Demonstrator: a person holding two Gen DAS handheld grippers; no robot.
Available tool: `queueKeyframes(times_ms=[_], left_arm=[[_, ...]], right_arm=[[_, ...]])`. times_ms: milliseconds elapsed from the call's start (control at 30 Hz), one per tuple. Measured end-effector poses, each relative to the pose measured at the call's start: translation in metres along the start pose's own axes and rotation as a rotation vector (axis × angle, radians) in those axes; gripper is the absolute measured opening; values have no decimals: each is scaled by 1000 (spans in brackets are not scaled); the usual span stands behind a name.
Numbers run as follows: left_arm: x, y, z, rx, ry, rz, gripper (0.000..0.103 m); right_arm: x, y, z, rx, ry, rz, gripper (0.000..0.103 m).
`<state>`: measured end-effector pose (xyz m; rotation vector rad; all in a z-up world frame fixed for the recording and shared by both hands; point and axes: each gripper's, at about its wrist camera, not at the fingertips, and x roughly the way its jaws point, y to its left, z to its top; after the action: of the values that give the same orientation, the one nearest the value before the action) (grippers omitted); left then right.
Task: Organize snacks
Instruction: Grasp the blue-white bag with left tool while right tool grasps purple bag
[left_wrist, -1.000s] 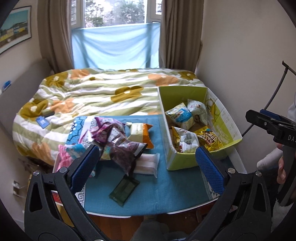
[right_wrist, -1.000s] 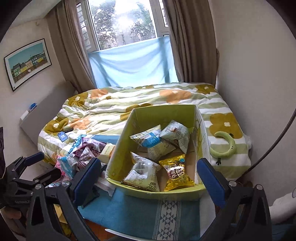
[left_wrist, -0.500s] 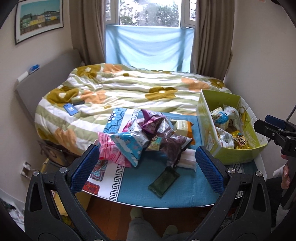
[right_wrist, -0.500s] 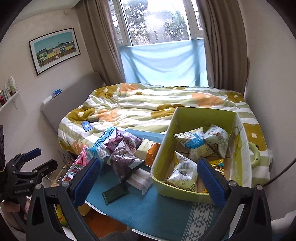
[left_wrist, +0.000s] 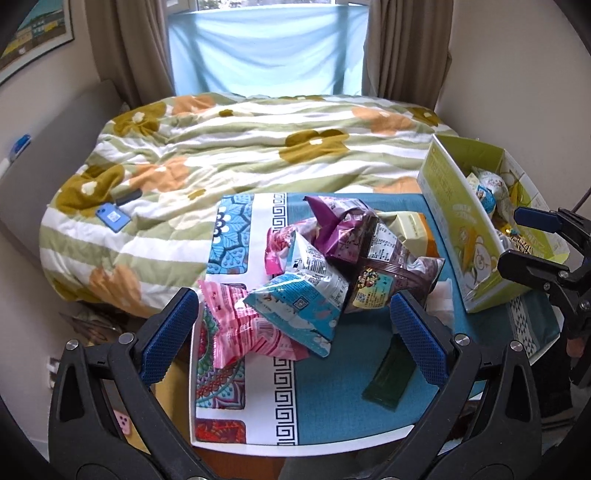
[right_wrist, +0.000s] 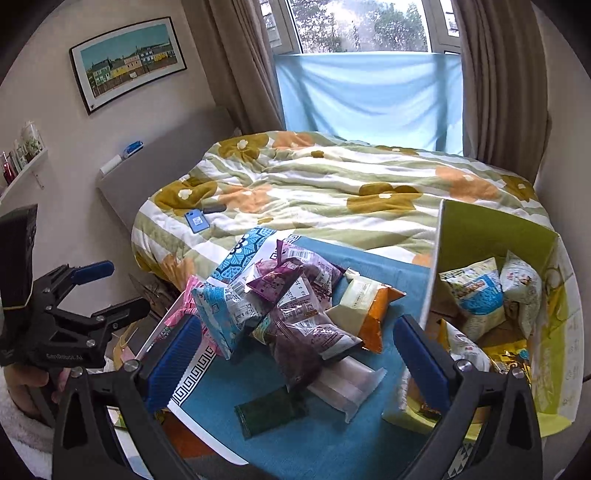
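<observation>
Both grippers hang with jaws spread wide and nothing between them, the left gripper over a heap of crinkly foil snack bags in pink, pale blue and purple, the right gripper above the same glossy pile. That heap sits on the teal woven cloth, with a flat dark green packet lying apart. Just right, an open lime-green cardboard box holds several puffy bags.

Flowered duvet, framed picture, blue window cloth, brown curtains
</observation>
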<state>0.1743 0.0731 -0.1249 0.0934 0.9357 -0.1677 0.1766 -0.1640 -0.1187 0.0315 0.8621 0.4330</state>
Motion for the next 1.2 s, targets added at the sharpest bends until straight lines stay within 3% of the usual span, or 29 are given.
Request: queueKeyframes(times_ms=[267,500,600,800,1133,1200], left_arm=[[77,8,9,102,145,-103,103],[121,-2,6,187,225,-158,103],[136,-5,5,211,254,-133,103],[154,-5,5,203,280,-159,102],[166,-10,-3,201,312,-197,76],[166,-11,-4,204,314,-197,60]], right_arm=[[66,9,-6,-82,146,-18,103],[105,13,-15,-186,236,-43,103],[116,16,-18,-213,264,-53,103],[140,22,-25,-274,315,-74,103],[162,27,-27,-372,345,-84,103],[166,28,-28,-386,350,-81,103]])
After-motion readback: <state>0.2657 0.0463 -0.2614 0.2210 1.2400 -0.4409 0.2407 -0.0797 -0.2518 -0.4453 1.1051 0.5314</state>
